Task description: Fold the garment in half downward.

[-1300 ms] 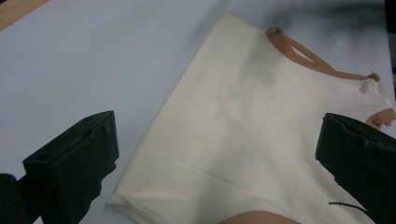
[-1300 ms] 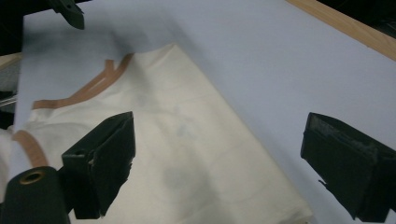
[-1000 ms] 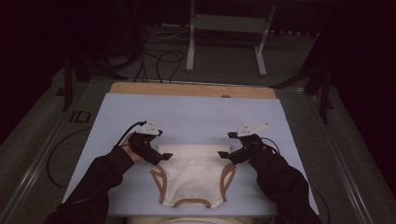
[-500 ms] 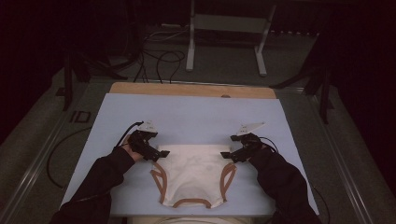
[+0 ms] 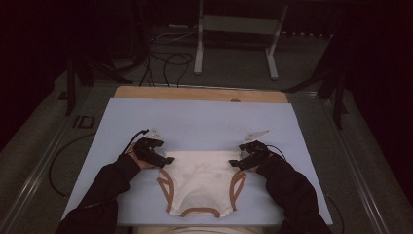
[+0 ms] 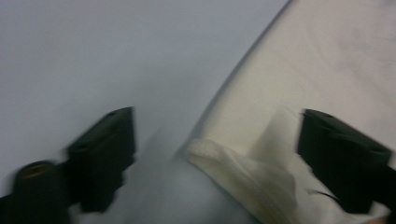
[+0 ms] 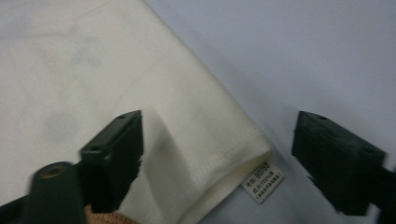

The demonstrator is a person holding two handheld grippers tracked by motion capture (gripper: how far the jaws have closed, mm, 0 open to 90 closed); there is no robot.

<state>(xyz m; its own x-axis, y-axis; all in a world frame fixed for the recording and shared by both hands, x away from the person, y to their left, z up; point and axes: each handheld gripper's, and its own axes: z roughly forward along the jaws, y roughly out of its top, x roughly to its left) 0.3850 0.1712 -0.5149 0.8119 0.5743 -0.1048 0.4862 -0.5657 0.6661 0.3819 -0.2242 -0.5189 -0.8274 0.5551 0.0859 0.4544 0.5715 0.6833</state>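
The person is wearing dark long sleeves (image 5: 109, 183) on both arms. Each hand is carrying a black tool, left tool (image 5: 165, 159) and right tool (image 5: 234, 163), showing blocky black jaws, a pale three-cornered plate on top, and a thin dark cable (image 5: 134, 140) trailing behind.

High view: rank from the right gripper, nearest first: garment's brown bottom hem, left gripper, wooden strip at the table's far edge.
From the right gripper:
1. Brown bottom hem, toward the person, at the garment's near end.
2. Left gripper, across the garment's top edge.
3. Wooden strip, along the table's far edge.
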